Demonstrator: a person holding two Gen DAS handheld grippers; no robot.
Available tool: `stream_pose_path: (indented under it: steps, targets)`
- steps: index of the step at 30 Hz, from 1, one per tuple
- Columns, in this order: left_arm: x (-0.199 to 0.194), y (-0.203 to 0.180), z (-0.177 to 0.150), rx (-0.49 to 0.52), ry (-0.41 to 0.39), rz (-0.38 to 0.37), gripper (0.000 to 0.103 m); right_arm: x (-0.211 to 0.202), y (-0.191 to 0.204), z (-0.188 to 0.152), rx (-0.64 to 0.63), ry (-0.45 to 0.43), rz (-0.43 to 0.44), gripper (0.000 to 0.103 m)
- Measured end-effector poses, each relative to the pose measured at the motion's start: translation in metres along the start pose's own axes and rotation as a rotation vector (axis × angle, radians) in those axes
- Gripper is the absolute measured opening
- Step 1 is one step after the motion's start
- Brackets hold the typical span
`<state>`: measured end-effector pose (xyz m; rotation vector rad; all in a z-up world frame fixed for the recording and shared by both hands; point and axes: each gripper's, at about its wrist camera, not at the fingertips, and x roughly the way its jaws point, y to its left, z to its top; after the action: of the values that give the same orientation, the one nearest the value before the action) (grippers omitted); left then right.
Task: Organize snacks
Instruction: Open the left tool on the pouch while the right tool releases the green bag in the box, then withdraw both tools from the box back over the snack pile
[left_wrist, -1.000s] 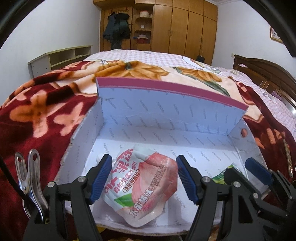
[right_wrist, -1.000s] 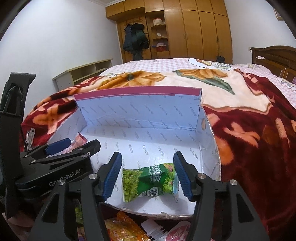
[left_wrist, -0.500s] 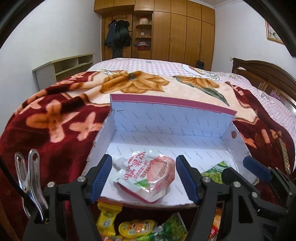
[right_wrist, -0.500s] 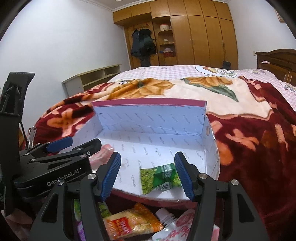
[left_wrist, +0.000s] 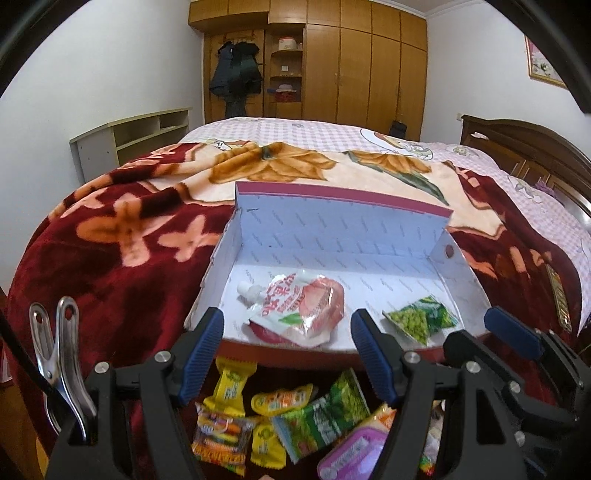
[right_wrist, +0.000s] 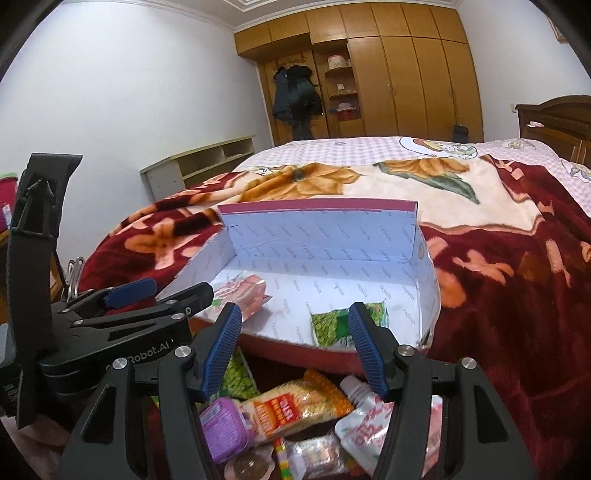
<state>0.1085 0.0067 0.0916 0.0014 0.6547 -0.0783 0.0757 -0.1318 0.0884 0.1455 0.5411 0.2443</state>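
Note:
An open white box (left_wrist: 343, 236) (right_wrist: 325, 236) with a magenta rim lies on the bed. Inside it rest a pink peach drink pouch (left_wrist: 299, 314) (right_wrist: 242, 291) on the left and a green pea packet (left_wrist: 421, 319) (right_wrist: 332, 326) on the right. My left gripper (left_wrist: 286, 356) is open and empty, held above the box's near edge. My right gripper (right_wrist: 295, 350) is likewise open with nothing between its fingers, beside the left one. Below both lies a heap of loose snacks (left_wrist: 291, 417) (right_wrist: 295, 417): yellow packets, a green packet, a purple tub, another pouch.
A dark red floral blanket (left_wrist: 110, 254) covers the bed around the box. A low shelf unit (left_wrist: 129, 140) stands at the left wall, wooden wardrobes (left_wrist: 351, 66) at the back, a wooden headboard (left_wrist: 524, 147) at the right.
Both grippers have pulled back and up from the box, leaving the pouch and pea packet inside. The snack heap below the box's edge has come into view.

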Motion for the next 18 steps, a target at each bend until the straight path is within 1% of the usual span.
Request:
stream_pose_path:
  steps: [9, 14, 18]
  targets:
    - [-0.022, 0.0, -0.021, 0.012, -0.002, -0.013, 0.075, -0.02, 0.007, -0.015, -0.01, 0.002, 0.023, 0.062]
    - [-0.029, 0.0, -0.036, 0.024, 0.015, -0.027, 0.075, -0.029, 0.009, -0.023, -0.014, 0.0, 0.037, 0.066]
    - [-0.032, -0.001, -0.048, 0.031, 0.026, -0.035, 0.075, -0.034, 0.01, -0.031, -0.02, 0.008, 0.042, 0.066]
